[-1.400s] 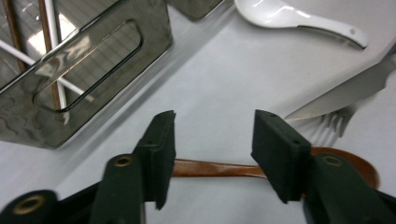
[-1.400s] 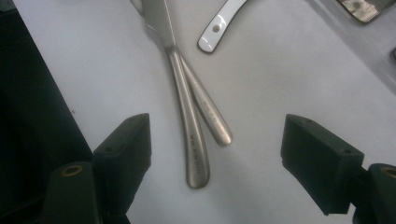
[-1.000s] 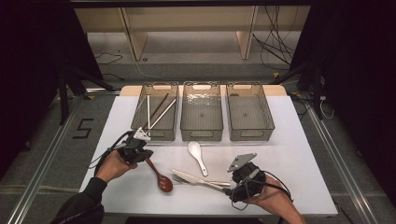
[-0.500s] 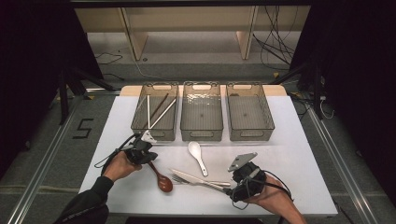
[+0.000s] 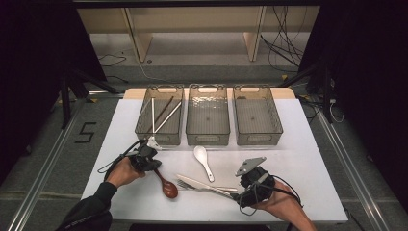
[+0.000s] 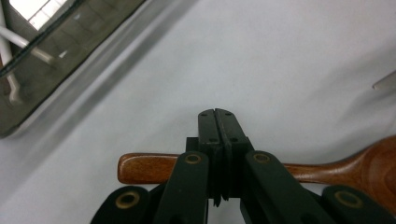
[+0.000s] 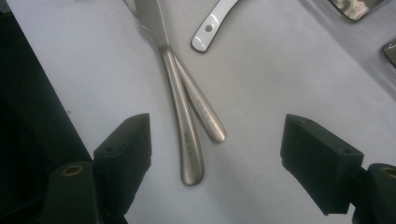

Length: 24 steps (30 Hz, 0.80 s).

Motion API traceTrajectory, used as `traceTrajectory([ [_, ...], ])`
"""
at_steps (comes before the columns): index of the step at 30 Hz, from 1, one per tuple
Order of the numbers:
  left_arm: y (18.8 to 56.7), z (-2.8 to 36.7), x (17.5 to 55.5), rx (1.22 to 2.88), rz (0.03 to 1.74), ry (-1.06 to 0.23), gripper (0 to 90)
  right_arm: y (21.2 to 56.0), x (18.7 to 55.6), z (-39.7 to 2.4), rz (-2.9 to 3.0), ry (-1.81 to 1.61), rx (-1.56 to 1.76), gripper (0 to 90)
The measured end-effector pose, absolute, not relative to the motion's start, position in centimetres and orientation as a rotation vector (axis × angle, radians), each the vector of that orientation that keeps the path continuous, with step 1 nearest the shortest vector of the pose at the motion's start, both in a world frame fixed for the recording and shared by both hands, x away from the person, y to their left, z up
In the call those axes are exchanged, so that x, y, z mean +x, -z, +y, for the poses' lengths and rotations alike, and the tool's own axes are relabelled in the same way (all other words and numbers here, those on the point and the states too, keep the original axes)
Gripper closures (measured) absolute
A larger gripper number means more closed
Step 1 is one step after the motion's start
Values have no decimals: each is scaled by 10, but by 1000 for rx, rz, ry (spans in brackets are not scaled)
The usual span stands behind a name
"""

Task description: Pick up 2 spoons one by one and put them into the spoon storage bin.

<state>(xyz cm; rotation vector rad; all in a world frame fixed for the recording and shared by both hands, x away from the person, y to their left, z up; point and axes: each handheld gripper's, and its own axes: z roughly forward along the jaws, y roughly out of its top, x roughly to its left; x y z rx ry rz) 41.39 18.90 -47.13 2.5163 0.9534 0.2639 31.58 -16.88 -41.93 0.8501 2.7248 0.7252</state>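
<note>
1. The left gripper (image 6: 217, 122) has its jaws pressed together with nothing between their tips. In the left gripper view the handle of the wooden spoon (image 6: 154, 168) lies crosswise beneath them, flat on the desk (image 6: 280, 60). Whether the jaws touch the handle I cannot tell. The spoon does not look gripped.

2. The right gripper (image 7: 215, 154) stands wide open and holds nothing. Its jaws straddle the two metal handles, the knife (image 7: 183, 130) and the fork (image 7: 205, 116), which cross each other and lie on the desk between the jaws, clear of both.

3. From the high view, the left gripper (image 5: 144, 158) sits just in front of the left bin (image 5: 161, 137), and the wooden spoon (image 5: 166, 185) runs from it toward the person. The right gripper (image 5: 255, 185) rests at the near right, at the handle ends of the knife (image 5: 204, 184) and fork (image 5: 192, 186).

4. A white ceramic spoon (image 5: 203, 159) lies between the two hands, in front of the middle bin (image 5: 208, 139).

5. Done so far, as I judge it: the left bin already holds several chopsticks (image 5: 161, 115). The middle bin and the right bin (image 5: 257, 137) look bare.

6. Left to do: four utensils are still out on the desk, none lifted. The sorting looks to be in its early part, with a grasp on either side being set up.
</note>
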Motion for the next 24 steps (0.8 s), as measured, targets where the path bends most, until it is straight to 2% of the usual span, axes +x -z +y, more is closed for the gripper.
traceTrajectory([
  [9,466,198,400,2626,987,-224,887,418,315,-172,2714,-728,862,257],
  [15,463,206,381,2698,1008,-151,887,417,314,-174,2709,-729,873,258],
  [24,461,197,356,2768,957,-28,887,417,313,-176,2704,-729,880,259],
])
